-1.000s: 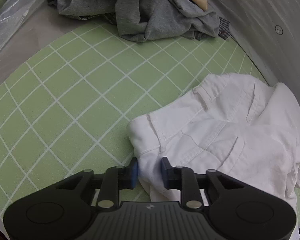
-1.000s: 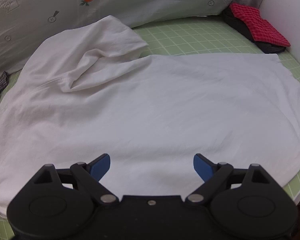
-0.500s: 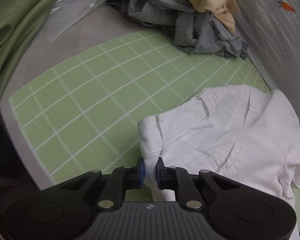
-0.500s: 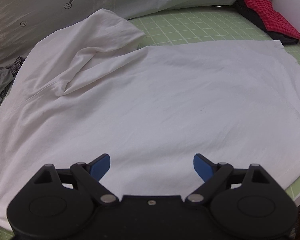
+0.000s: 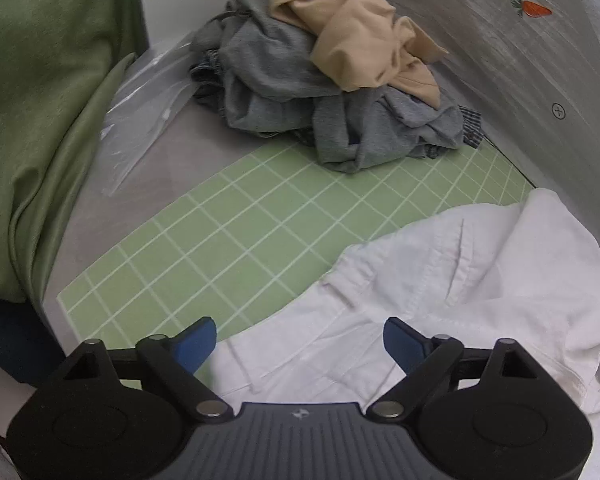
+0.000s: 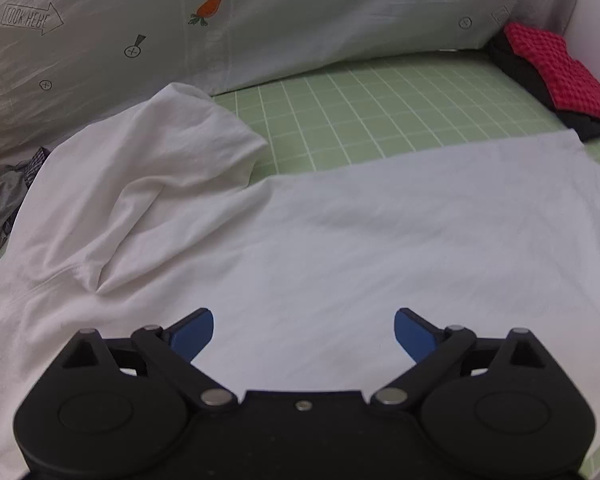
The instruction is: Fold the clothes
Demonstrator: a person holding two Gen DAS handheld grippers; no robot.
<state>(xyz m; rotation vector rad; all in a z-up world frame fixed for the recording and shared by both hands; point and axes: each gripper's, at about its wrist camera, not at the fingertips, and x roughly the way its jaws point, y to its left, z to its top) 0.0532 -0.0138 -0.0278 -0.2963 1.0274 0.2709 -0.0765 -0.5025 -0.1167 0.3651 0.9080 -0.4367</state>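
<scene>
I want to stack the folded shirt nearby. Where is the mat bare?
Two bare patches of mat: one between the clothes pile and the white shirt; another behind the shirt, bordered by the printed sheet and red cloth. The pile's corner is crowded.

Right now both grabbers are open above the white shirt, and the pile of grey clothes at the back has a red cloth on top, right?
Not quite. The cloth on top of the pile of grey clothes is tan, not red, as the left wrist view shows. The rest holds: the left gripper and right gripper are both open above the white shirt.
</scene>
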